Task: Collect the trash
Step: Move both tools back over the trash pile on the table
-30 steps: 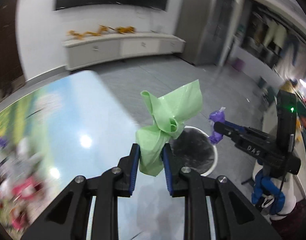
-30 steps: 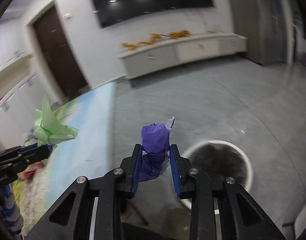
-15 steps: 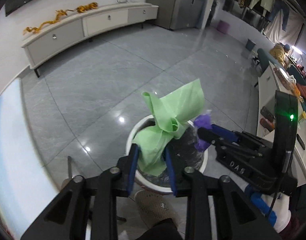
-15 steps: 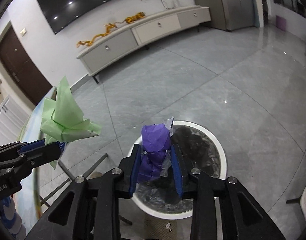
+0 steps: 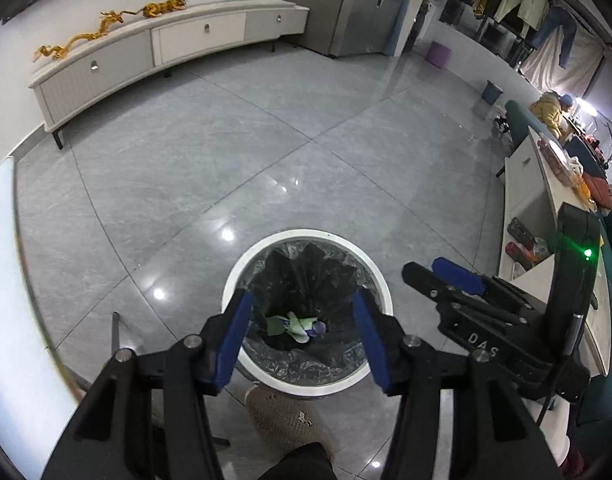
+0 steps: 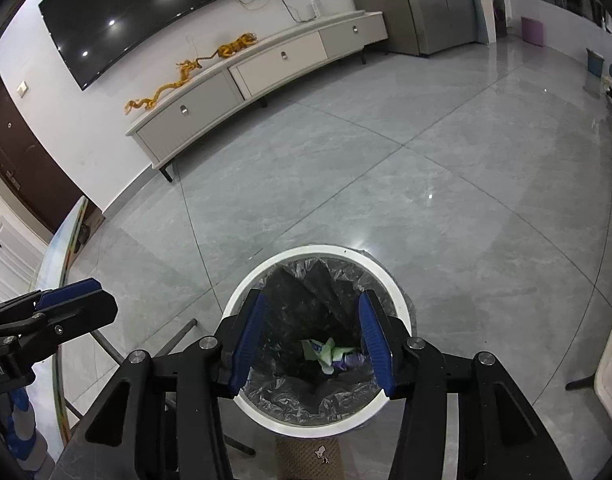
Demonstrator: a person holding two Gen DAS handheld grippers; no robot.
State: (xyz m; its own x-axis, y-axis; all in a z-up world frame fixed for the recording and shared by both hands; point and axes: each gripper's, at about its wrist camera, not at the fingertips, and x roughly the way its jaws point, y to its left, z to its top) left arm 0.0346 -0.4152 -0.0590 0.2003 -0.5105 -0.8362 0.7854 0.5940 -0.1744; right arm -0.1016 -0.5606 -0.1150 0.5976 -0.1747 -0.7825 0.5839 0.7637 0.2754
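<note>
A round white trash bin (image 5: 380,280) (image 6: 402,300) with a black liner stands on the grey floor right below both grippers. At its bottom lie the green crumpled paper (image 5: 293,326) (image 6: 324,350) and the purple wad (image 5: 320,327) (image 6: 352,359). My left gripper (image 5: 303,344) hangs over the bin, its jaws opening with nothing between them. My right gripper (image 6: 314,340) is also above the bin, jaws opening and empty. Each gripper shows at the edge of the other's view: right gripper (image 5: 442,272), left gripper (image 6: 65,300).
A slippered foot (image 5: 281,416) stands against the bin's near side. The table edge (image 5: 9,320) runs along the left, with metal legs (image 6: 105,348) beside the bin. A low white cabinet (image 6: 257,76) lines the far wall. A white counter (image 5: 546,208) stands on the right.
Both grippers let go: the green paper and the purple wad dropped from the jaws into the bin. Before that, both hands swung from the table to above the bin.
</note>
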